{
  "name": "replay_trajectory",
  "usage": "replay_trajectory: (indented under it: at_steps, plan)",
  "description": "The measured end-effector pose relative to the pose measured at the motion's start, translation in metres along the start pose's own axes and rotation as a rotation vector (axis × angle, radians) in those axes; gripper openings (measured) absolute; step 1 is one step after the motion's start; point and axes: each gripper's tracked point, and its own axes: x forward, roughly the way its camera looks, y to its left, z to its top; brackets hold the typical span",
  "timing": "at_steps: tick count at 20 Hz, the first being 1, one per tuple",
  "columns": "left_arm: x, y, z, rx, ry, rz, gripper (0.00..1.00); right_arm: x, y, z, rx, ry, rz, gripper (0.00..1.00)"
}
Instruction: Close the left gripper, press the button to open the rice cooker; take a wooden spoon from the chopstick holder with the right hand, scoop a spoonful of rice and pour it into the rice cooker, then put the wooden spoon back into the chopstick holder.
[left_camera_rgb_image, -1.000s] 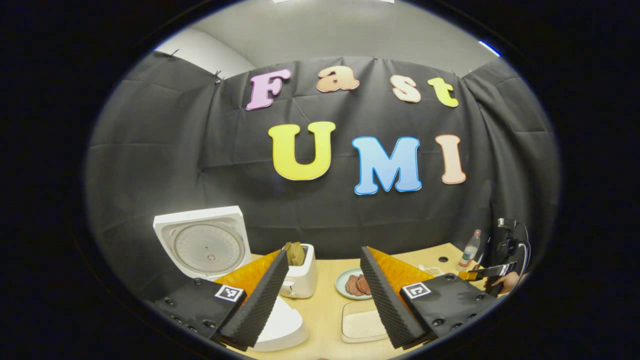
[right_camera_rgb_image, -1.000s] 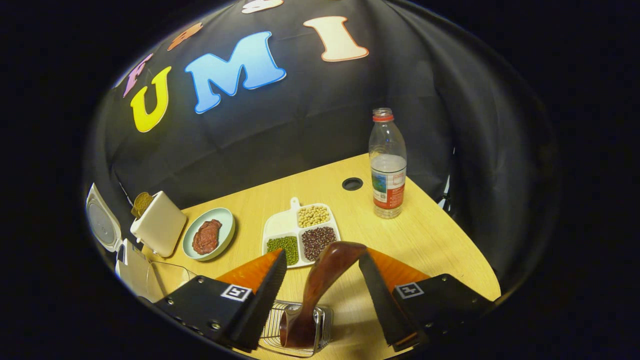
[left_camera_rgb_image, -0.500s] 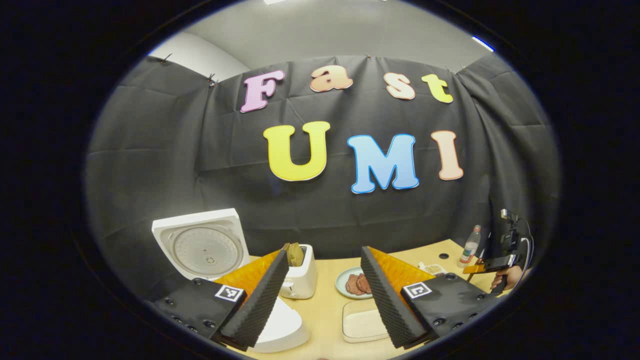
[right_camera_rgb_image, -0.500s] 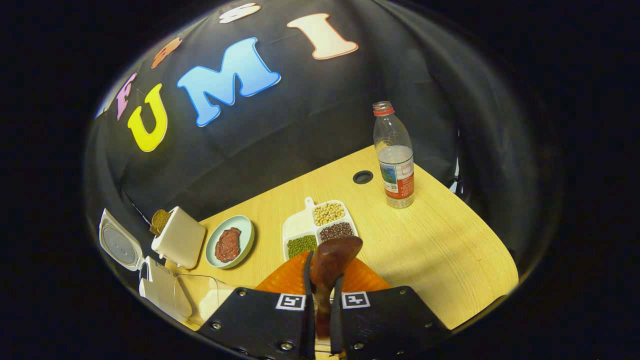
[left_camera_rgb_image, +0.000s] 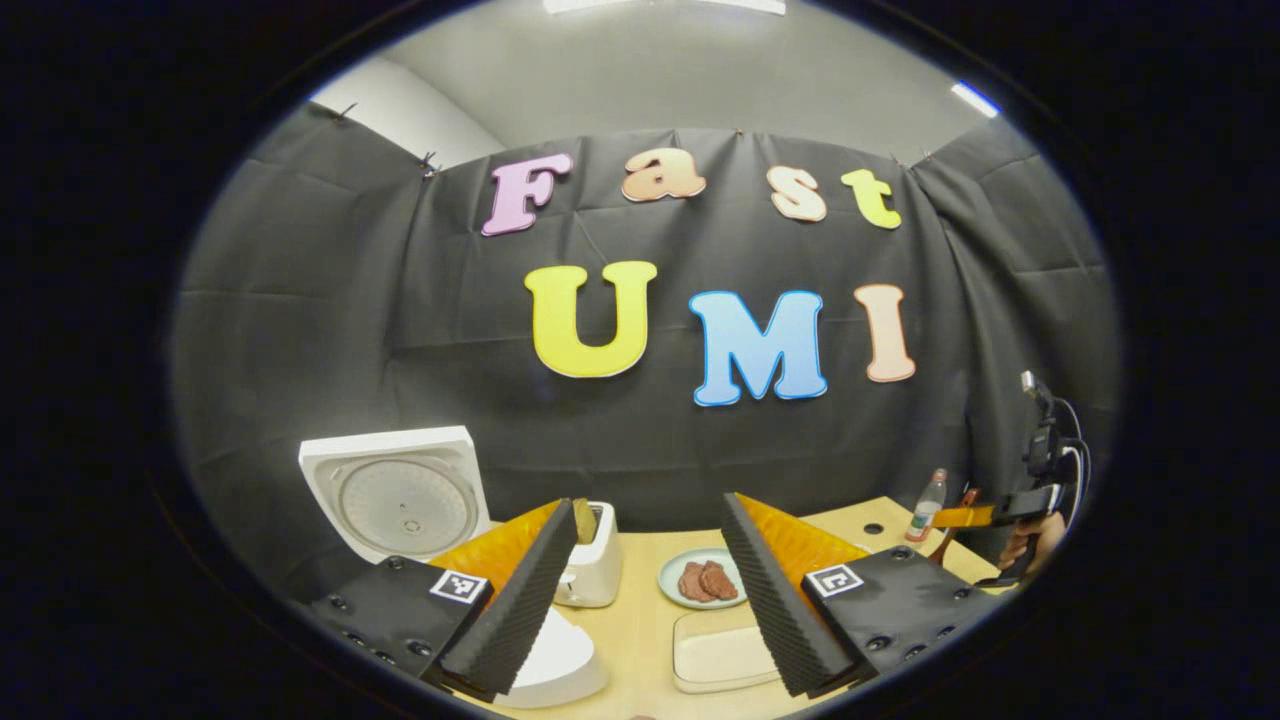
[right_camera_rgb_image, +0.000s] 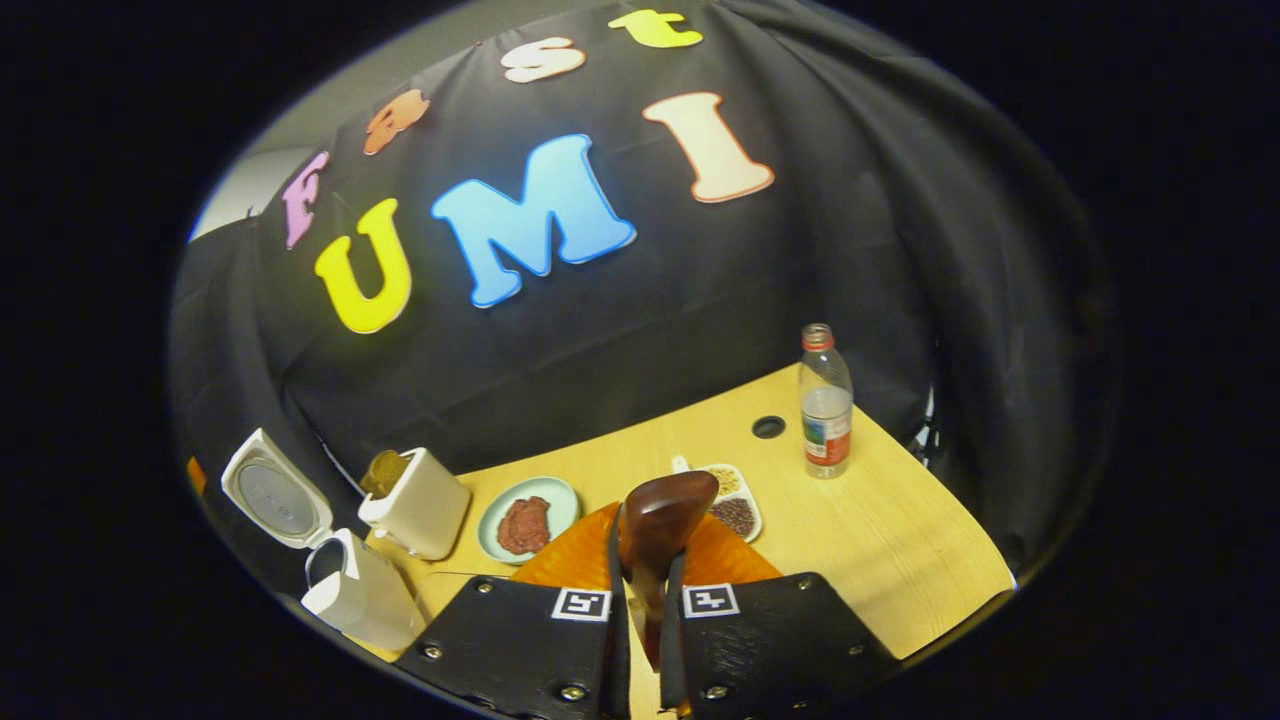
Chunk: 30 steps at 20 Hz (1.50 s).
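Here the right gripper (right_camera_rgb_image: 640, 560), raised above the table (right_camera_rgb_image: 880, 540), clamps both fingers on one wooden spoon (right_camera_rgb_image: 660, 510), bowl forward; its handle is hidden between them. The left gripper (left_camera_rgb_image: 648, 585) hovers with jaws spread, empty, beside one rice cooker (left_camera_rgb_image: 392, 495) with its lid up. One compartment tray (right_camera_rgb_image: 738, 512) is partly hidden.

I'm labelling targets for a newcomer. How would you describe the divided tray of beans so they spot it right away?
On the wooden table, look between the pale green plate of meat and the water bottle. The divided tray is white, partly hidden behind the wooden spoon; it alone holds loose beans in separate compartments.
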Motion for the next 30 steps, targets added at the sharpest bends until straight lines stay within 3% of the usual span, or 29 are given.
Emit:
replay_trajectory:
  at_steps: [5,6,10,15,16,23,26,27,30]
  plan:
    - [-0.008,0.013,-0.001,-0.004,-0.006,0.009,0.96,-0.001,0.082,0.001,-0.069,0.0,0.155,0.12]
    - [-0.009,0.018,-0.001,0.003,-0.01,0.015,1.0,0.001,0.096,-0.004,-0.085,0.005,0.176,0.12]
    - [-0.018,0.035,0.0,0.006,-0.007,0.026,0.96,0.017,0.136,-0.031,-0.152,0.044,0.227,0.12]
    - [-0.025,0.052,-0.006,-0.004,0.0,0.044,0.96,0.052,0.148,-0.078,-0.237,0.091,0.167,0.12]
    - [-0.026,0.057,-0.007,-0.003,-0.001,0.049,1.0,0.059,0.152,-0.087,-0.247,0.099,0.158,0.12]
    - [-0.02,0.088,-0.024,-0.043,0.029,0.063,0.96,0.102,0.161,-0.151,-0.325,0.168,0.097,0.12]
    - [-0.017,0.101,-0.034,-0.051,0.042,0.072,1.0,0.106,0.169,-0.167,-0.336,0.189,0.09,0.12]
    - [-0.015,0.105,-0.037,-0.056,0.049,0.076,0.96,0.105,0.176,-0.173,-0.327,0.201,0.099,0.12]
    - [-0.015,0.115,-0.044,-0.075,0.059,0.089,1.0,0.101,0.192,-0.192,-0.237,0.251,0.132,0.12]
